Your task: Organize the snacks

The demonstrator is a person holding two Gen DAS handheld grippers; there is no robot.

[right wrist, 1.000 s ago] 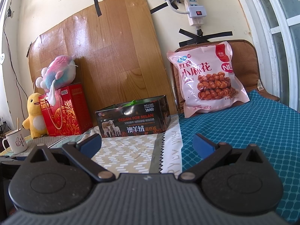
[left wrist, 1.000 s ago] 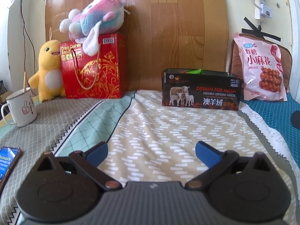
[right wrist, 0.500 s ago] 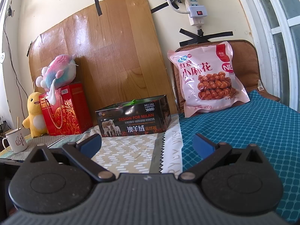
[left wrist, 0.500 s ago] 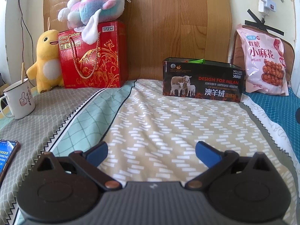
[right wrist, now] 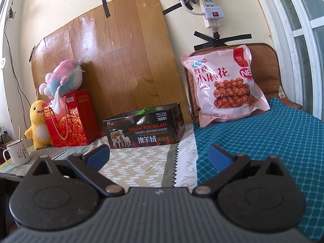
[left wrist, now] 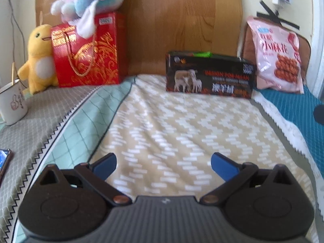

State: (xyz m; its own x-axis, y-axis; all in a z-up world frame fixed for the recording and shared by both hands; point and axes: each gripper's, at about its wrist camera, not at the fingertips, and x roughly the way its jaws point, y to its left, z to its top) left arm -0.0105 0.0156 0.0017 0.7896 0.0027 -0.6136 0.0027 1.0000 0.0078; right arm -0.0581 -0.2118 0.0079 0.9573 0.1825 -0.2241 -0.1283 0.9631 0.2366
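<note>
Both hand-held grippers, left (left wrist: 163, 165) and right (right wrist: 159, 155), hover spread wide and empty over a patterned bed cover (left wrist: 182, 125); ahead stands a black box (right wrist: 144, 128), with the pink snack bag (right wrist: 224, 85) propped farther right against a cushion (right wrist: 261, 60).

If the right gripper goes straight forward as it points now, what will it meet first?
Probably the dark box: the open right gripper points about at its right end, with only bare cloth between. Depth is unclear, and the pink snack bag stands further right.
</note>
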